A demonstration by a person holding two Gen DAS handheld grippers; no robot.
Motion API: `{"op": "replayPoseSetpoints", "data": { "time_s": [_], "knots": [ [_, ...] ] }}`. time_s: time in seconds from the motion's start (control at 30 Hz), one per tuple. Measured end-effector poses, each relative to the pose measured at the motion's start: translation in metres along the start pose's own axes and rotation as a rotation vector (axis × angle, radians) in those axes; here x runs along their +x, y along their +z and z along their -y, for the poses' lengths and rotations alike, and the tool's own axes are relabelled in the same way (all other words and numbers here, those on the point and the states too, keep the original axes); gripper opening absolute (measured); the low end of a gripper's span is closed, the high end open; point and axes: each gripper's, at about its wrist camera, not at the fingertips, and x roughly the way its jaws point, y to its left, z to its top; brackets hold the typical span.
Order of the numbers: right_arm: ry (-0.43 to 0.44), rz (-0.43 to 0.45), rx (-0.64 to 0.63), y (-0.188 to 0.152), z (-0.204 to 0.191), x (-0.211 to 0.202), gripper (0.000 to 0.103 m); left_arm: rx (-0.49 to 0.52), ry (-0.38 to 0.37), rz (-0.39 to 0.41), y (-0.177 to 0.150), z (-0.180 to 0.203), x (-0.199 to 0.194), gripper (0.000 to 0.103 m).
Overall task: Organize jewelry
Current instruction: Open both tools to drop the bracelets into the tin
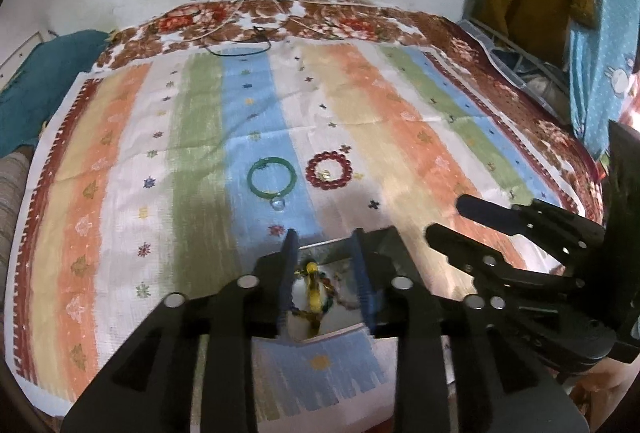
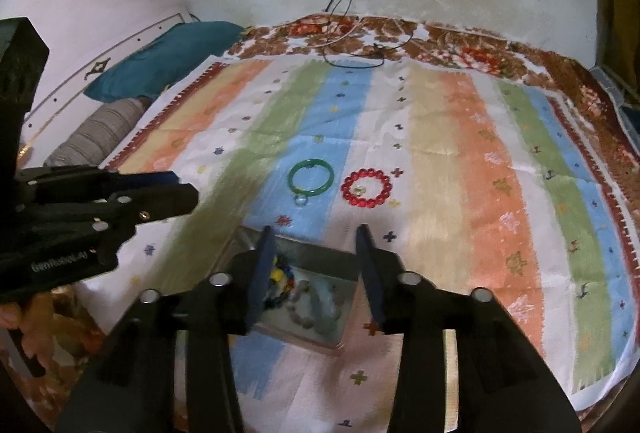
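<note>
A green bangle (image 1: 272, 177) (image 2: 311, 176) and a red bead bracelet (image 1: 329, 170) (image 2: 366, 188) lie side by side on the striped cloth. A small clear ring (image 1: 277, 203) (image 2: 301, 199) rests against the bangle's near edge. Closer in stands a shallow metal box (image 1: 326, 247) (image 2: 320, 257). It holds a multicoloured bead string (image 1: 314, 293) (image 2: 280, 281) and pale pieces (image 2: 306, 313). My left gripper (image 1: 324, 237) (image 2: 184, 189) hovers open over the box, the bead string below its gap. My right gripper (image 2: 315, 233) (image 1: 448, 217) is open above the box too, with nothing between its fingers.
The striped cloth (image 1: 400, 137) covers a floral blanket (image 1: 520, 105) on a bed against a white wall. Cables (image 1: 240, 49) trail from a wall socket onto the far edge. A teal pillow (image 2: 168, 53) and a striped bolster (image 2: 96, 137) lie at the left.
</note>
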Motion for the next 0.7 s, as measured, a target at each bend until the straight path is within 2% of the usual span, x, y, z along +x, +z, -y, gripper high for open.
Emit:
{"op": "replayPoseSetpoints", "data": {
  "time_s": [0.07,0.23,0.3,0.5,0.6,0.7],
  "knots": [
    [-0.004,-0.01,0.008,0.001,0.003,0.003,0.042,-0.021,0.008,-0.004,0.002,-0.006,0.002,0.035],
    [-0.02,-0.023,0.02,0.005,0.009,0.009,0.045,-0.062,0.054,-0.021,0.007,-0.021,0.012,0.05],
    [-0.037,-0.019,0.016,0.006,0.011,0.011,0.048,-0.071,0.071,-0.022,0.01,-0.025,0.015,0.058],
    [-0.056,-0.021,0.041,0.013,0.021,0.016,0.057,-0.094,0.093,-0.025,0.02,-0.029,0.026,0.066],
    [-0.058,-0.02,0.051,0.017,0.023,0.019,0.062,-0.089,0.112,-0.026,0.024,-0.029,0.032,0.077],
    [-0.071,-0.025,0.059,0.02,0.026,0.024,0.071,-0.081,0.136,-0.02,0.029,-0.029,0.036,0.083]
  ]
}}
